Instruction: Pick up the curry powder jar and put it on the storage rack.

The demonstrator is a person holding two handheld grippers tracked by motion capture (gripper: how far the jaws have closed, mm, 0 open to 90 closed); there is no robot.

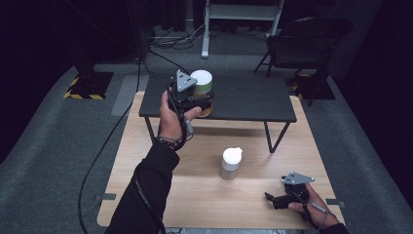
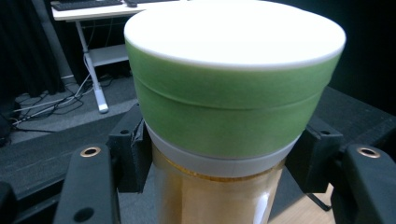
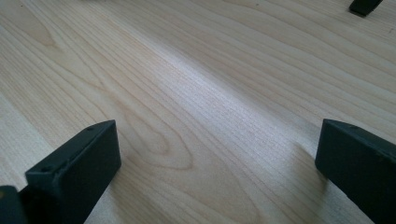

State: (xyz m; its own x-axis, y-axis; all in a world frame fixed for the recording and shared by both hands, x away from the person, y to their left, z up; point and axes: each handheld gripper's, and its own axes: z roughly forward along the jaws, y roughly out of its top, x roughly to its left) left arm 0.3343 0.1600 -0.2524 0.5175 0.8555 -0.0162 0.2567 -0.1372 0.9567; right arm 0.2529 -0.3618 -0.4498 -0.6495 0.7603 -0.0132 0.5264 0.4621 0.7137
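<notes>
A person works at a light wooden table (image 1: pixel 146 195) with a two-jaw gripper in each hand. The left gripper (image 1: pixel 195 100) is raised over the near edge of a small dark shelf (image 1: pixel 243 100) that stands on thin legs at the far side of the table. Its black jaws are clenched on a jar (image 2: pixel 219 186) with an amber, see-through body, gripping it just under a wide green lid (image 2: pixel 233 112) that has a white top. In the left gripper view the jar stands upright between the jaws, with the dark shelf surface behind and below it. Whether the jar's base already touches the shelf or hangs just above it cannot be told. The right gripper (image 1: pixel 285 199) rests low at the near right corner of the table, well apart from everything else; in the right gripper view its jaws stand wide apart with nothing but bare wood grain between them. A second, smaller bottle (image 1: pixel 230 163) with a white cap stands upright near the middle of the table, between the two grippers and touched by neither. The step in hand appears to be carrying the green-lidded jar to or from the shelf. If it is being placed, the next move calls for lowering it level until its base sits flat, clear of the shelf edge, before the jaws let go.
</notes>
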